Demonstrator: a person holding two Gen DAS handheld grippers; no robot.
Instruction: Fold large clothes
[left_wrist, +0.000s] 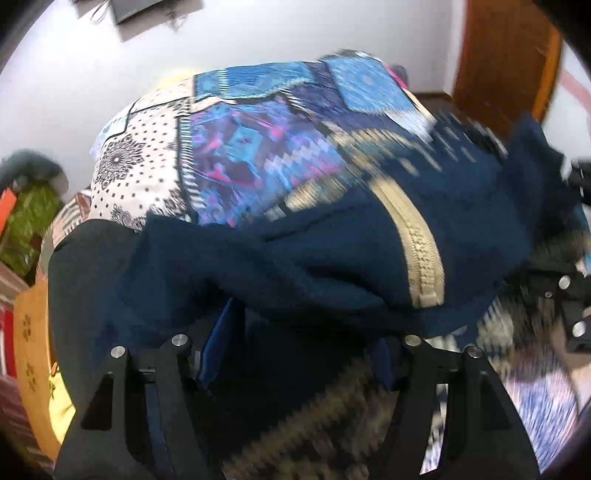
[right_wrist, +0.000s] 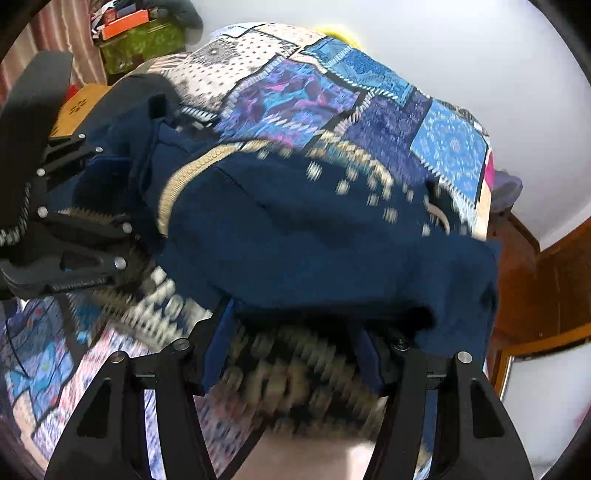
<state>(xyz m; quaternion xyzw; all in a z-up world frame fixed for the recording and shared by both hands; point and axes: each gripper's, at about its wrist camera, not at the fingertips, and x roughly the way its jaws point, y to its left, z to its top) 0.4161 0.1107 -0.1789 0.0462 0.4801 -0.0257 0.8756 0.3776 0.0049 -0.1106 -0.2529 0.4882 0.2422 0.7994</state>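
Left wrist view: the navy zip-up garment (left_wrist: 295, 258) is lying bunched just ahead of the left gripper (left_wrist: 295, 354), spreading across the patchwork bedspread (left_wrist: 236, 147). Its cream zipper (left_wrist: 417, 240) is running away from the fingers, up toward the far side of the bed. A fold of navy cloth is draping over the blue pads (left_wrist: 218, 350); the jaws are standing apart, but whether the pads are pressing cloth I cannot tell. The gripper is pointing steeply down. The right gripper (left_wrist: 576, 302) is showing at the frame's right edge, close by.

Right wrist view: the same garment (right_wrist: 314, 229) is lying ahead of the right gripper (right_wrist: 295, 354), its hem hanging over the fingertips. The zipper (right_wrist: 177, 184) is curving off left toward the left gripper (right_wrist: 88, 218), which is sitting nearer that end. Jaws apart; grip unclear under the cloth. Both hands are flanking the near edge, so the fold likely goes away from them.
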